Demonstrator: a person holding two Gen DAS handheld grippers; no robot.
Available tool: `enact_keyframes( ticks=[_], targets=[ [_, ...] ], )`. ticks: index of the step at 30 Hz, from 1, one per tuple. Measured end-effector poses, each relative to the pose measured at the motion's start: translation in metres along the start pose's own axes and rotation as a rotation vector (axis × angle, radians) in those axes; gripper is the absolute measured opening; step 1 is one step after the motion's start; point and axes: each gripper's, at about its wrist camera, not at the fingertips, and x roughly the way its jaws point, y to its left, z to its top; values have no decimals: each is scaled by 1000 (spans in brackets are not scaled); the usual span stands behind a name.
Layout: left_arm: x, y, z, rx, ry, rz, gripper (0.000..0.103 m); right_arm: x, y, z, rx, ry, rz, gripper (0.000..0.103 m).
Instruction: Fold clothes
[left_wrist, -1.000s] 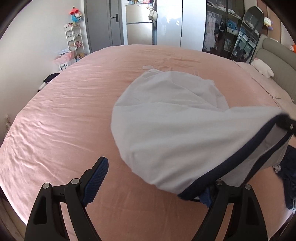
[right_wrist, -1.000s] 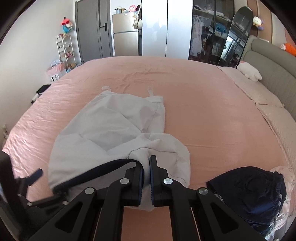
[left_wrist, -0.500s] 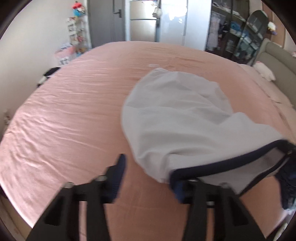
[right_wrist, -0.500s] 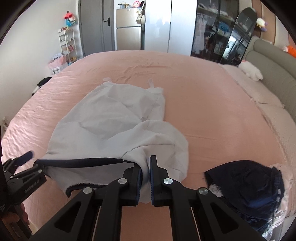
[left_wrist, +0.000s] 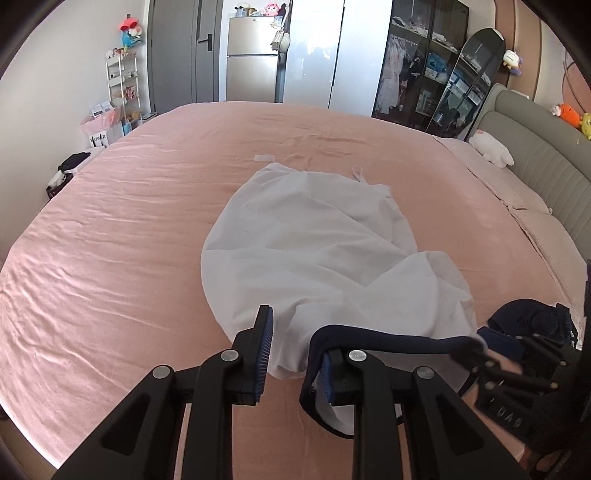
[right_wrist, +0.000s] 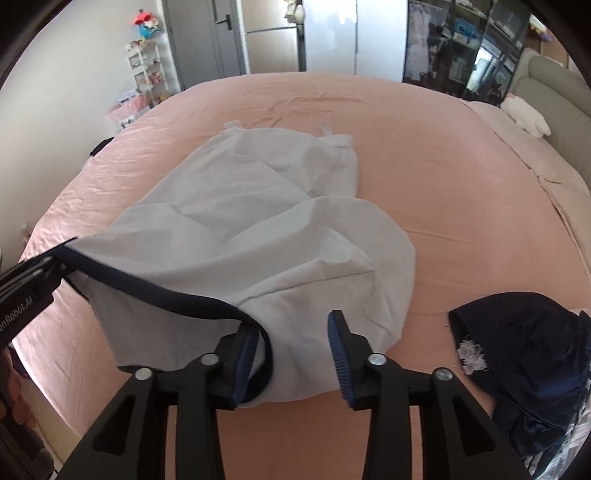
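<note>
Lying just R of white garment (right_wrist: 258, 229): dark clothes (right_wrist: 524, 362) (maybe several).

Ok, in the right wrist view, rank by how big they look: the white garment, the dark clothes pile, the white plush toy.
1. White garment, largest by far.
2. Dark clothes pile, though nearness to the camera enlarges it.
3. White plush toy, smallest, but it lies farthest, so true size is unsure.

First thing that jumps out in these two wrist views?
The white garment sprawled mid-bed on the pink sheet, its navy-trimmed hem lifted at the near edge. The left gripper's jaws are closing with the hem draped over one finger; the right gripper's are opening off it. A dark clothes pile sits right.
</note>
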Motion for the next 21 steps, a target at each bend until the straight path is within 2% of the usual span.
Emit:
enact_keyframes(
  ticks=[1,4,9,14,15,16,18,21],
  targets=[
    [-2,-2,1,1,-3,-6,20,2,3,0,-6,2,0,48],
    [-8,-6,4,3,-14,-18,20,13,13,-1,-36,14,-13,51],
    [-17,-4,11,33,-36,13,20,37,17,-6,-90,40,-174,51],
    [-20,5,12,63,-32,55,21,30,-11,-3,6,3,-267,50],
    [-19,7,11,68,-24,56,21,25,-16,0,28,-20,-269,45],
    [-18,8,9,73,-15,55,22,20,-19,3,42,-41,-269,29],
    [-17,9,5,76,-2,41,23,11,-18,11,35,-69,-269,11],
    [-16,9,0,78,5,37,23,-3,-10,25,20,-111,-245,6]
  ],
)
